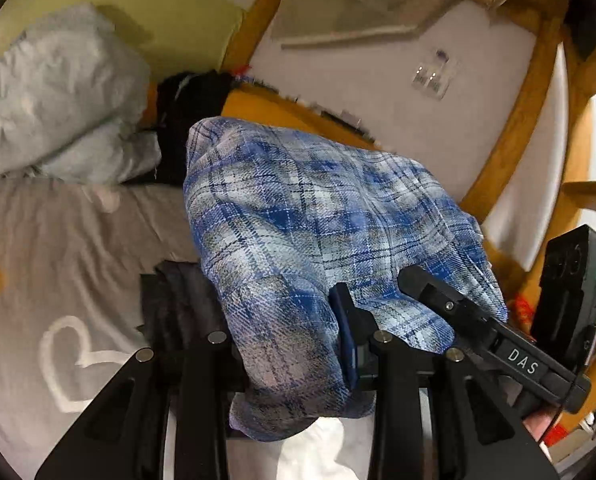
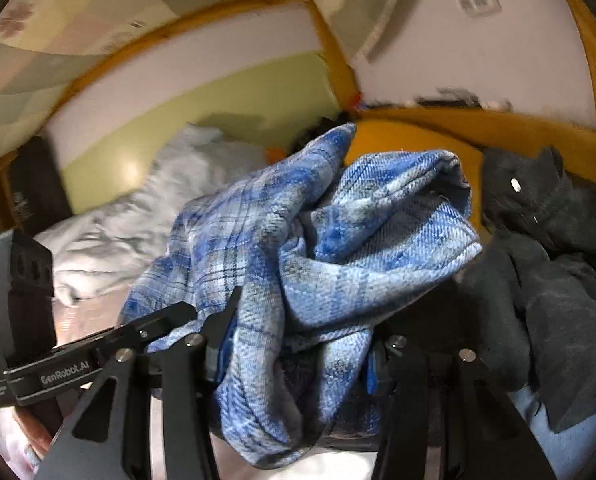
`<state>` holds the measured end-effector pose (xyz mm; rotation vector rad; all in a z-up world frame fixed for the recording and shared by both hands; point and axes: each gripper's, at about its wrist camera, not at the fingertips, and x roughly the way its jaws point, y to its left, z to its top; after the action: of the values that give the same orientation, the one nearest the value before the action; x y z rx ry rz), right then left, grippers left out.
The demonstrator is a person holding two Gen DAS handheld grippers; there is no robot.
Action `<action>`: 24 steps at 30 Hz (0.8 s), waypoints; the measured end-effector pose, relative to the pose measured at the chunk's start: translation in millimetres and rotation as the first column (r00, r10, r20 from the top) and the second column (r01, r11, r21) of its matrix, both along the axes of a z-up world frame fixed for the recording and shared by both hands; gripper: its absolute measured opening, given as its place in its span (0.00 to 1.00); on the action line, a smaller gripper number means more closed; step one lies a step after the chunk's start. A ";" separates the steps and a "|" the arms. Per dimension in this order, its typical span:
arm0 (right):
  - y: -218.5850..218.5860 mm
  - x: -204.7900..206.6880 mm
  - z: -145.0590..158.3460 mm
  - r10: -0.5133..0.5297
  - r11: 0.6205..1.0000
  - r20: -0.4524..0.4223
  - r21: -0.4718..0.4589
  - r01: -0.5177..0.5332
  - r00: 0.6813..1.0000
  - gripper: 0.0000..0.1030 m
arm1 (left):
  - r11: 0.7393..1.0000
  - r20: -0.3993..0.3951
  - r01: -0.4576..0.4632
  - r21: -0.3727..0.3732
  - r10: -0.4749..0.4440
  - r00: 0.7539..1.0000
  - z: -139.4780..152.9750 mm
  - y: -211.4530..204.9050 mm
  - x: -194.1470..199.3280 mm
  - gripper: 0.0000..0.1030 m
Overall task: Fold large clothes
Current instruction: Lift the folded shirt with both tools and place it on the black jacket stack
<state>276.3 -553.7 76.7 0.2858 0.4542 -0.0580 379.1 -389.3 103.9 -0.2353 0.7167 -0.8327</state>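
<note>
A blue and grey plaid flannel garment [image 1: 317, 216] hangs bunched between both grippers above the bed. My left gripper [image 1: 286, 344] is shut on a fold of it; the cloth drapes over the jaws and hides the left finger. The right gripper shows in the left wrist view [image 1: 477, 320], its finger pressed into the cloth's right side. In the right wrist view my right gripper [image 2: 298, 344] is shut on a thick wad of the same plaid garment [image 2: 337, 232], which hides the fingertips. The left gripper's body [image 2: 98, 356] is at the lower left there.
A grey bedsheet with a white heart [image 1: 70, 360] lies below. A crumpled pale duvet [image 1: 58, 100] is at the left. Dark clothes [image 2: 557, 260] lie piled at the right, with more behind the shirt [image 1: 186, 120]. An orange wooden bed frame [image 1: 509, 132] and white wall stand close behind.
</note>
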 end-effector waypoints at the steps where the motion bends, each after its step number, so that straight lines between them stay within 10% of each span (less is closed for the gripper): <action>1: -6.0 10.7 -12.0 -0.029 1.000 -0.046 -0.007 0.029 0.999 0.45 | 1.000 -0.043 0.002 0.012 -0.002 0.999 -13.6 -10.5 10.9 0.31; 11: -10.9 52.7 -71.6 -0.094 0.995 -0.239 -0.065 0.080 0.967 0.56 | 0.984 -0.147 -0.092 0.152 0.115 0.982 -85.9 -24.7 25.5 0.46; 18: -9.5 40.0 -67.7 -0.162 0.981 -0.159 -0.136 0.141 0.974 0.78 | 0.972 -0.005 -0.120 0.202 0.123 0.992 -75.6 -13.9 -3.3 0.66; 24: 17.1 -3.1 -46.8 -0.199 0.944 -0.016 -0.273 0.188 0.980 0.97 | 0.951 0.261 -0.235 0.203 0.179 0.949 -42.0 28.8 -41.9 0.82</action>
<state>273.3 -536.6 29.9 0.0589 0.4539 -0.3170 337.2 -360.4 61.9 0.0021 0.5446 -0.5569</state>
